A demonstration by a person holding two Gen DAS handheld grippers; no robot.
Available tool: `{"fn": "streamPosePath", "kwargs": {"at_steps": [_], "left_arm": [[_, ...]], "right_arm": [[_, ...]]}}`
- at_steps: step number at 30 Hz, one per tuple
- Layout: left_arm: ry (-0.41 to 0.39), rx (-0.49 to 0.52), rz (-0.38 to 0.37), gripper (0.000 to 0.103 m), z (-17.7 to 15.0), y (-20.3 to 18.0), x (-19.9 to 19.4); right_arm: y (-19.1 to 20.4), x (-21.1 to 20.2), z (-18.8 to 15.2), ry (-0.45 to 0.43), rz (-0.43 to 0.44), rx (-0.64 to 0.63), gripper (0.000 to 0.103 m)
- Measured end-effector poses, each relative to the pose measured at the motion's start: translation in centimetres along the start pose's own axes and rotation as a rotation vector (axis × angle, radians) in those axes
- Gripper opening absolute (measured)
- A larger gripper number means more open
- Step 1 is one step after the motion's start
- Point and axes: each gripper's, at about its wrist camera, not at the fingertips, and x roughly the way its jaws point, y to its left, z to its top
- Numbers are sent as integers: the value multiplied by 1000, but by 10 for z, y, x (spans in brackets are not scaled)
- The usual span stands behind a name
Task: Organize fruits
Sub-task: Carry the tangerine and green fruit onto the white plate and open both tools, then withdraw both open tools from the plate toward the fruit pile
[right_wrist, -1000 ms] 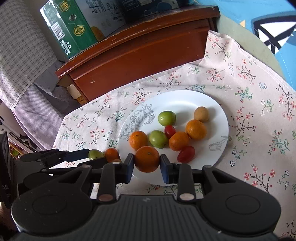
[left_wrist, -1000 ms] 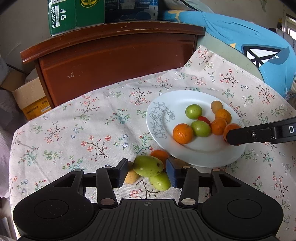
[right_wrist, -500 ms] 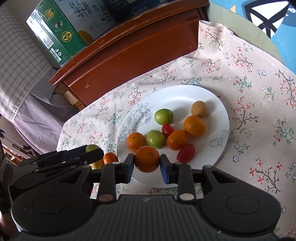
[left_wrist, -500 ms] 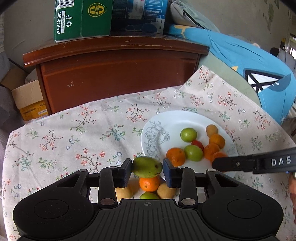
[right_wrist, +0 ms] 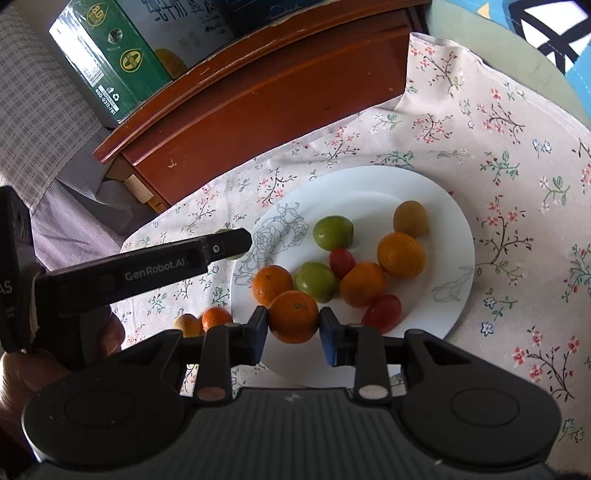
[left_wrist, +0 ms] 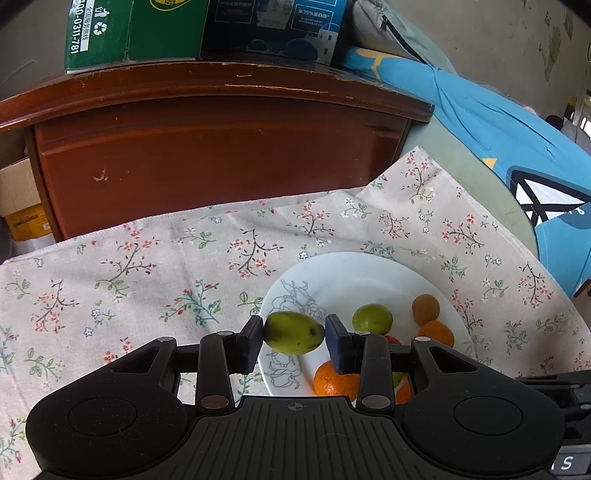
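The left hand-held gripper (left_wrist: 294,339) is clamped on a green fruit (left_wrist: 294,332), its pads pressing the fruit's two ends, the jaws having just closed in on it. The fruit hangs clear of the cloth, above the plate's (left_wrist: 354,273) left rim. Seen from the right wrist, this gripper's finger (right_wrist: 225,245) reaches in from the left and ends just short of the plate's (right_wrist: 454,236) left edge, over the rose drawing.

The right hand-held gripper (right_wrist: 293,325) is closed narrowly on an orange (right_wrist: 293,315), one pad on each side. The orange sits over the near part of the plate, just beside another orange (right_wrist: 272,283) and a green fruit (right_wrist: 316,280); whether it rests on the plate or is lifted off it I cannot tell.

On the plate lie a second green fruit (right_wrist: 333,232), a brown fruit (right_wrist: 410,218), two more oranges (right_wrist: 400,254) (right_wrist: 363,283), and two small red tomatoes (right_wrist: 342,260) (right_wrist: 382,313), all clustered in the plate's middle and right half. The far and right rim stays bare.

Off the plate, near its left near edge on the flowered cloth (right_wrist: 517,155) that covers the bench, rest a small orange (right_wrist: 216,318) and a yellowish fruit (right_wrist: 187,324), touching each other. A hand (right_wrist: 22,369) holds the left gripper's body at the lower left of the right wrist view.

Behind the bench's far edge stands a brown wooden cabinet (left_wrist: 221,147) with a green box (left_wrist: 136,29) on top.
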Motion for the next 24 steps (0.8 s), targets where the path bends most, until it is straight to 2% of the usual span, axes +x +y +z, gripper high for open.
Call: {"fn": "streamPosePath", "kwargs": {"at_steps": [7,9,10,11,15,20,24], "left_arm": [[-13,-2,-13,37,6,-7,0],[-26,-2,-8,50,10,-9,-6],[-39,-2,1,60,11,-10,-11],[-54,-1,9,64,14,-11,-16],[-69,-4,21,68,22,-10,-35],[-77,6,64,80,23,-1,-63],[-64,18,99,81,17,12,-82]], "right_arm": [[-3,1,3,-37,-31,15,34],[-3,-2,5,-50,-29,18,34],[-4,-3,6,-58,-27,20,34],[-4,-4,7,-64,-28,22,34],[-4,-11,11,-90,-25,33,34],[0,-18,14,-113,-3,22,34],[11,-18,12,-105,30,-24,34]]}}
